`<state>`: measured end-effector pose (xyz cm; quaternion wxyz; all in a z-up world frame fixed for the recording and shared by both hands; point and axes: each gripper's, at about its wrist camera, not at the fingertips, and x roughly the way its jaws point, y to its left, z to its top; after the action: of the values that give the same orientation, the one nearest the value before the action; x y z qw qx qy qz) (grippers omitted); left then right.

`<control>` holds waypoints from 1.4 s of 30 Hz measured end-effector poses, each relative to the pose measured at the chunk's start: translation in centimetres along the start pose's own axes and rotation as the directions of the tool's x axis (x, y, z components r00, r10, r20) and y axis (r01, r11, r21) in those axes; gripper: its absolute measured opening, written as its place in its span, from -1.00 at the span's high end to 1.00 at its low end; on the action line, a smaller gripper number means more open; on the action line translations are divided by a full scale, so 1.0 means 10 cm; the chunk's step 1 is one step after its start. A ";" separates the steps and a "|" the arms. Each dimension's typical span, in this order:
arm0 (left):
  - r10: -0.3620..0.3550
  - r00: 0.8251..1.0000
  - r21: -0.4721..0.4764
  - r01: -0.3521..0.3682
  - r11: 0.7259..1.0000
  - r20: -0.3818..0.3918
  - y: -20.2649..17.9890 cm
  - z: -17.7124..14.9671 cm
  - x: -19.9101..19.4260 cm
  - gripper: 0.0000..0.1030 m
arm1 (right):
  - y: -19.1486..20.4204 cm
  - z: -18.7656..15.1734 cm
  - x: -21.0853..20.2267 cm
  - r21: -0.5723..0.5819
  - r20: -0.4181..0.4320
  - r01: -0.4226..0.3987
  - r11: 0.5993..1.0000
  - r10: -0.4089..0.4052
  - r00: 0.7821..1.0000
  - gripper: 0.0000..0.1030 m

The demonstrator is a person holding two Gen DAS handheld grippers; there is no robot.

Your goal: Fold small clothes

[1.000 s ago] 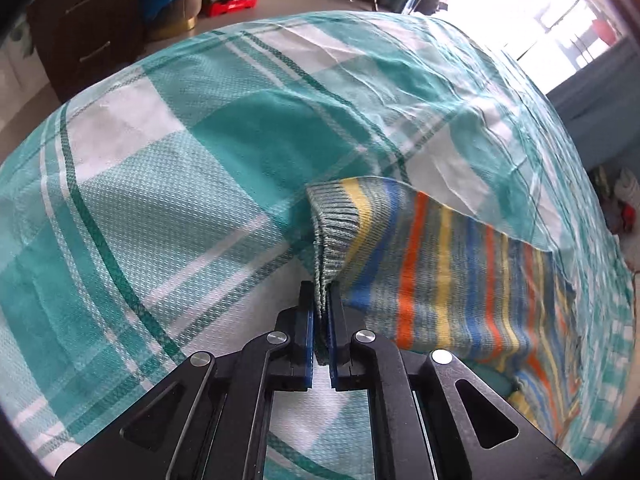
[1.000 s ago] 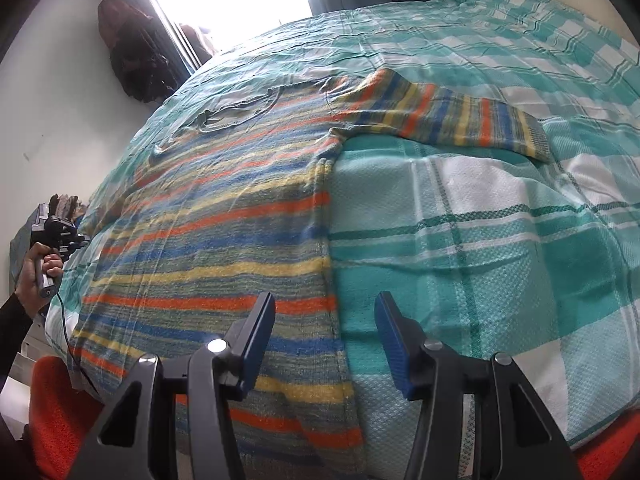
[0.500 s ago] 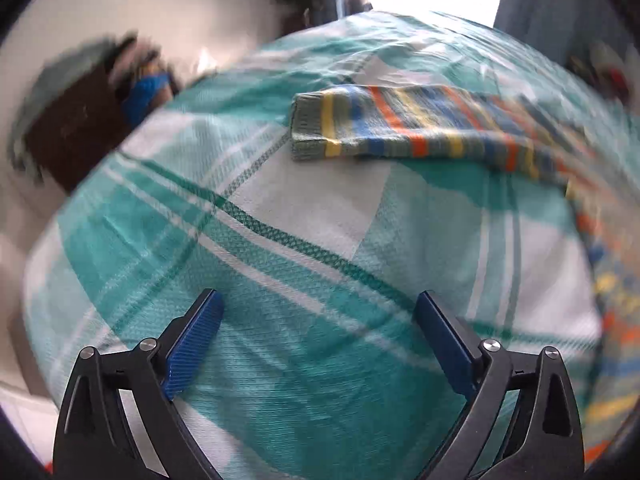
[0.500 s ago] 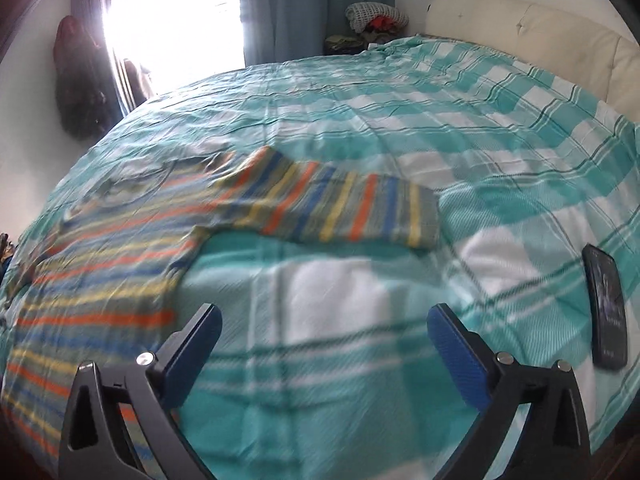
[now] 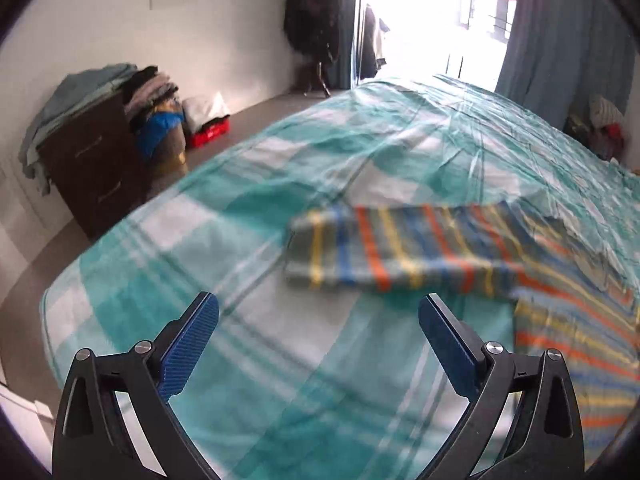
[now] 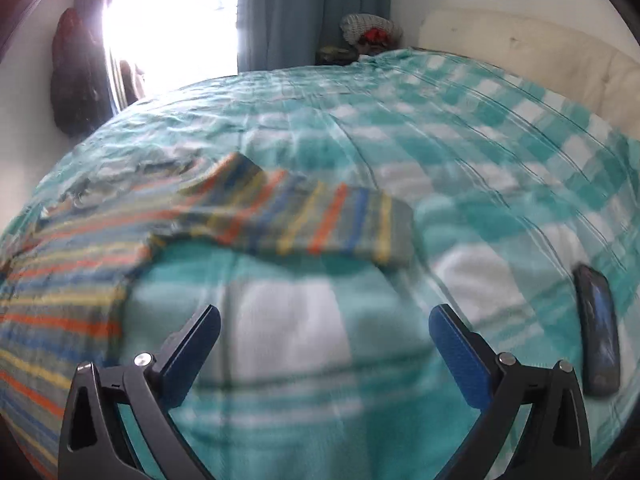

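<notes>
The striped sweater [image 5: 560,304] is lying flat on the teal checked bedspread [image 5: 248,360], its body spreading toward the right edge of the left wrist view and the left edge of the right wrist view. One sleeve [image 5: 392,252] is stretching straight out across the cover, its cuff [image 6: 394,236] resting on the fabric. Both views are blurring, so the knit's finer detail is not showing.

The left gripper [image 5: 318,336] is hovering above the bedspread just short of the sleeve, its blue-padded fingers [image 5: 188,348] spreading wide and holding nothing. The right gripper [image 6: 324,348] is likewise hanging over a white square of the cover below the sleeve, its fingers [image 6: 458,360] gaping apart and touching no cloth.

A dark phone [image 6: 598,332] is lying on the bedspread to the right of the right gripper, well apart from the sweater. Beyond the bed, a brown dresser [image 5: 92,172] is standing against the wall with clothes piled on and beside it, blue curtains [image 6: 312,12] are hanging by a bright window [image 6: 172,20], and a cream headboard [image 6: 540,56] is showing behind the far edge
</notes>
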<state>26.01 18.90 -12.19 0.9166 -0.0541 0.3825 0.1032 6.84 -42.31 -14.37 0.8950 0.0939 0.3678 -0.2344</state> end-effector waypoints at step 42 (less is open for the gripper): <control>0.067 0.982 0.083 -0.053 0.995 -0.175 -0.25 -0.17 0.99 -0.99 | 0.18 0.16 1.16 -0.024 -0.199 0.040 0.999 -0.044 0.979 -1.00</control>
<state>32.19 17.67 -20.42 0.8768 -0.0158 0.4677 0.1108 15.92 -45.38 -21.38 0.8493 0.1004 0.4599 -0.2391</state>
